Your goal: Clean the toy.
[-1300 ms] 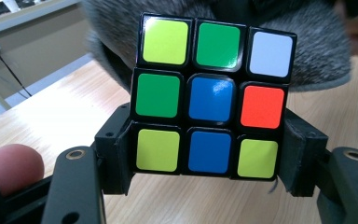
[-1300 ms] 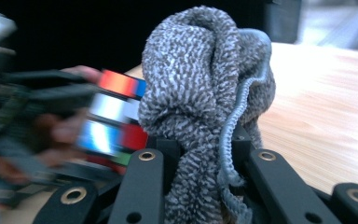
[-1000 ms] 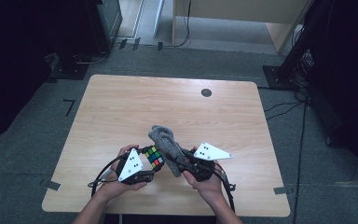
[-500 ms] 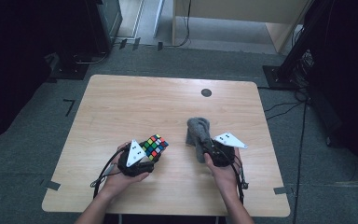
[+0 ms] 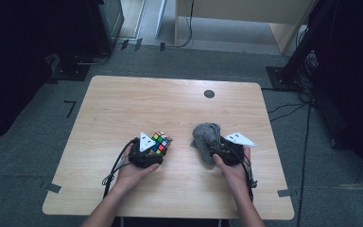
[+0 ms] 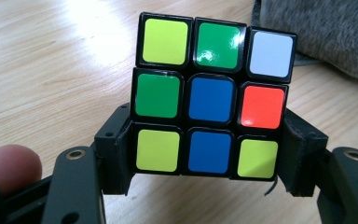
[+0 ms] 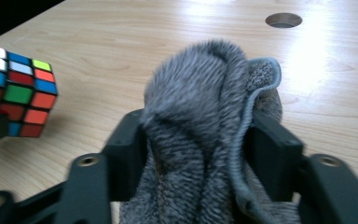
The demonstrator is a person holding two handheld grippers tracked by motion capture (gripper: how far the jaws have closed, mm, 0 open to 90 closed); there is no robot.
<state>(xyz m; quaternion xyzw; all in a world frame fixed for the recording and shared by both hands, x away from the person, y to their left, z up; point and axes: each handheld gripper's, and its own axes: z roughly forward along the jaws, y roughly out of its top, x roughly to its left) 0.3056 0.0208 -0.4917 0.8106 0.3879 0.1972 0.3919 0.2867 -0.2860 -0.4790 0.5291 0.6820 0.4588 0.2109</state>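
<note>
A scrambled Rubik's cube (image 5: pixel 161 141) is clamped between the jaws of my left gripper (image 5: pixel 159 146), just above the wooden table (image 5: pixel 137 101). In the left gripper view the cube (image 6: pixel 212 98) shows yellow, green, blue, red and white stickers, with my left gripper (image 6: pixel 209 145) shut on its bottom row. To the right, a fluffy grey cloth (image 5: pixel 205 137) lies bunched on the table. My right gripper (image 7: pixel 196 140) has just been opening its jaws. The cloth (image 7: pixel 205 79) still bulges loosely between them. The cube (image 7: pixel 16 91) also shows at that view's left.
A round cable hole (image 5: pixel 209 93) sits near the table's far edge, also seen as the hole (image 7: pixel 283 20) beyond the cloth. The grey cloth (image 6: pixel 317 32) lies just beyond the cube. Cables trail from both grippers toward the near edge. Dark stands and floor surround the table.
The hands have drawn apart. The left one carried the cube to the left. The right one took the cloth to the right and lowered it onto the table.
</note>
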